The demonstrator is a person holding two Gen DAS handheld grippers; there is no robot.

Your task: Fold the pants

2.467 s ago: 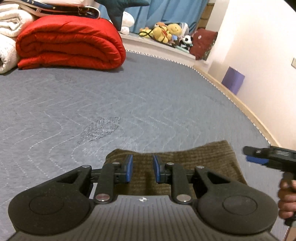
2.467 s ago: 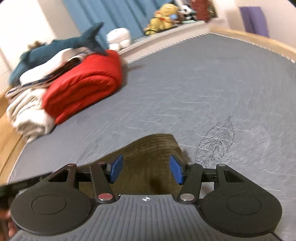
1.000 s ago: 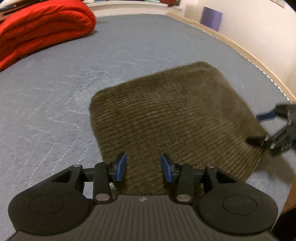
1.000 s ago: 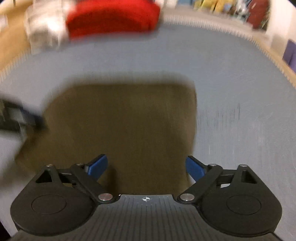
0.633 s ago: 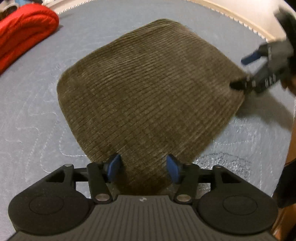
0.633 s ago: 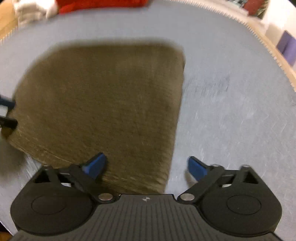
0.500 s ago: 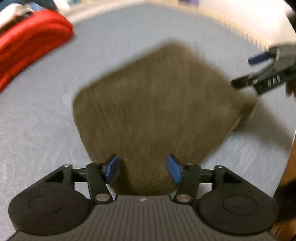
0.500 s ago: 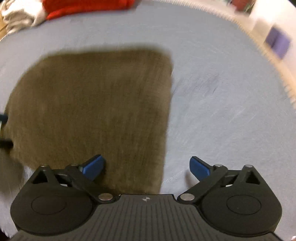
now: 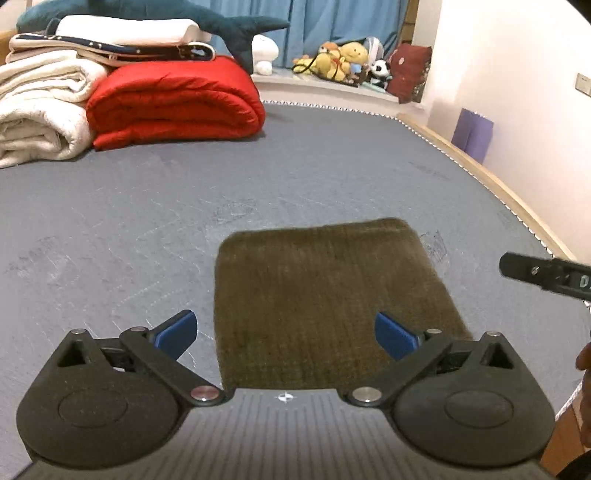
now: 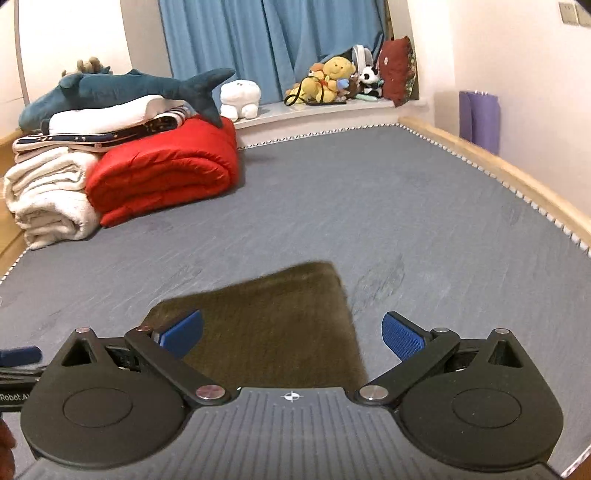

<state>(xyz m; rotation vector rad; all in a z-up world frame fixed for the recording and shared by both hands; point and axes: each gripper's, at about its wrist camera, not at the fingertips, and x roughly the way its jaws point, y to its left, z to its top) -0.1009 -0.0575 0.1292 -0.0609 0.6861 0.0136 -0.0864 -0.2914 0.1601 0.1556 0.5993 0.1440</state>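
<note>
The brown corduroy pants (image 9: 325, 295) lie folded into a flat rectangle on the grey bed cover (image 9: 184, 192). My left gripper (image 9: 286, 334) is open and empty, held above the near edge of the pants. My right gripper (image 10: 291, 334) is open and empty, above the pants (image 10: 273, 325) at their near right side. The right gripper's finger shows at the right edge of the left wrist view (image 9: 543, 275). The left gripper shows at the left edge of the right wrist view (image 10: 18, 363).
A rolled red quilt (image 9: 173, 99), white blankets (image 9: 37, 110) and a plush shark (image 9: 147, 14) are stacked at the far left. Plush toys (image 9: 343, 61) sit on the window ledge. The bed's wooden edge (image 9: 491, 184) runs along the right, near the wall.
Both grippers have lifted and tilted up from looking down on the pants. The left jaws have opened wider. The pants lie flat, released.
</note>
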